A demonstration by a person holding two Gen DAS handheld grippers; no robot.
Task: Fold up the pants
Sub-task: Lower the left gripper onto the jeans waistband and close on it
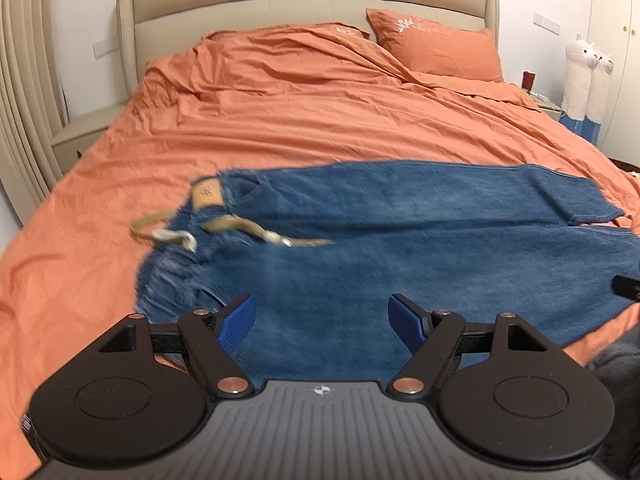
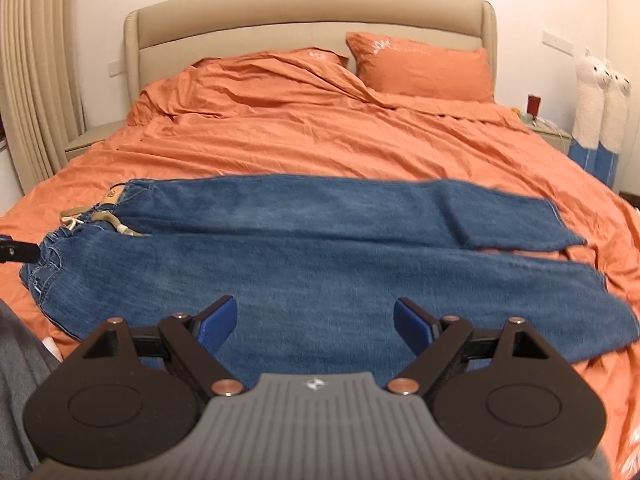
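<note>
Left tongs (image 1: pixel 322 322): blue pads spread wide, holding nothing, poised above the near part of the jeans (image 1: pixel 400 248), toward the waist end. Right tongs (image 2: pixel 316 322): likewise spread wide and empty, above the near leg.

Jeans: blue denim, laid flat across the near half of the bed (image 2: pixel 320 136), waistband at left, both legs running right, side by side. Far leg's hem end (image 2: pixel 516 220) is turned over. Tan belt (image 1: pixel 256 228) threaded at the waist, loose ends trailing; tan leather patch (image 1: pixel 207 196) on the waistband.

Bed: orange cover, rumpled at the far end; orange pillow (image 2: pixel 424 68) far right; beige headboard (image 2: pixel 304 12). Two plush alpacas (image 2: pixel 602 108) stand far right by the wall.
</note>
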